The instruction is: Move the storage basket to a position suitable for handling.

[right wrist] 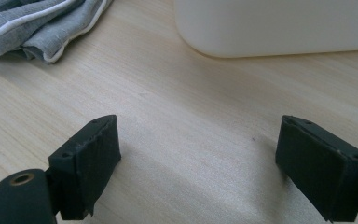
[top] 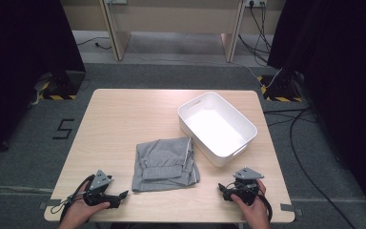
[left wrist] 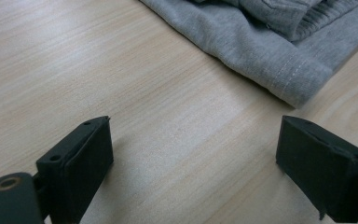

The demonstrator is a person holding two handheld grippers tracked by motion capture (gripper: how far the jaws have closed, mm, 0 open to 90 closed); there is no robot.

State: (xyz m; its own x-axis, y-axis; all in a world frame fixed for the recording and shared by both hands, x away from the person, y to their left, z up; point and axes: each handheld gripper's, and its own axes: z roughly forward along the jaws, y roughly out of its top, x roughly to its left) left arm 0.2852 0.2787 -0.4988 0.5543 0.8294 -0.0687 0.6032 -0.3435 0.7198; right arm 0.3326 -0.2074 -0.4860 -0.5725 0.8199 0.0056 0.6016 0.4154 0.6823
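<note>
A folded grey garment (top: 165, 163) lies on the wooden table (top: 124, 119), near the front middle. A white plastic bin (top: 217, 126) stands empty to its right, farther back. My left gripper (top: 119, 196) rests at the front left, open, pointing toward the garment's near corner (left wrist: 303, 79). My right gripper (top: 222, 189) sits at the front right, open, with bare table between its jaws. In the right gripper view the garment's edge (right wrist: 42, 32) lies at upper left and the bin's wall (right wrist: 279, 28) runs along the top.
Dark curtains hang at both sides. Cables (top: 310, 157) run over the grey floor right of the table. Wooden furniture legs (top: 114, 33) stand beyond the far edge.
</note>
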